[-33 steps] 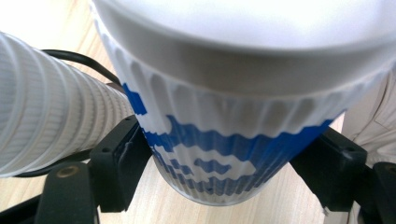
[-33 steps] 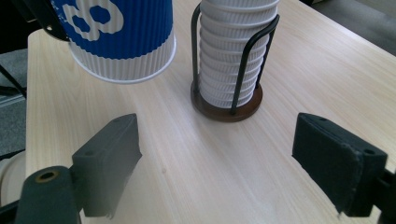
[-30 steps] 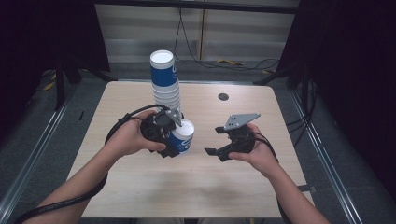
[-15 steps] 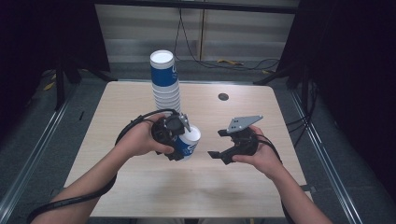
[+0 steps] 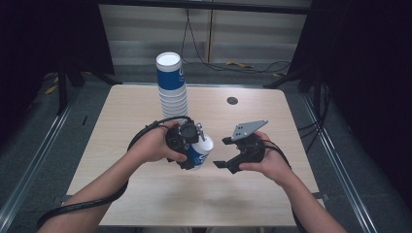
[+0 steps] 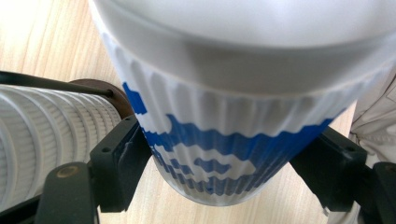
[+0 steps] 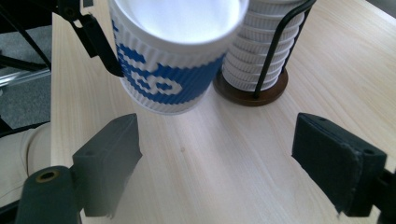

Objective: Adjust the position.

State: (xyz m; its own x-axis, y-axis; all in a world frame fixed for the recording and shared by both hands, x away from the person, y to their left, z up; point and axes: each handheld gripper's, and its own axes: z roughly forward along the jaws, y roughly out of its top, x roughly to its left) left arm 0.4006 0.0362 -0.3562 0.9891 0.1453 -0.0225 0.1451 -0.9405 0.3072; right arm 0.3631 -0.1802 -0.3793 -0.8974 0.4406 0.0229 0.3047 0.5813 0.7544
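Left gripper [image 5: 190, 145] clamps blue-white cup [image 5: 200, 151] above counter [image 5: 121, 116]; right gripper [image 5: 224, 152] wide apart, just beside cup.

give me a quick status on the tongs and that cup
Left tongs shut on blue-and-white cup, held tilted above the table. Right tongs open, empty, facing the cup. Cup stack in its holder behind; nothing between.

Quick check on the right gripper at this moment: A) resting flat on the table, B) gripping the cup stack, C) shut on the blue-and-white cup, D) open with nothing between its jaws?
D: the right gripper has its jaws spread wide with bare table between them, while the blue-and-white cup is clamped by the left gripper.
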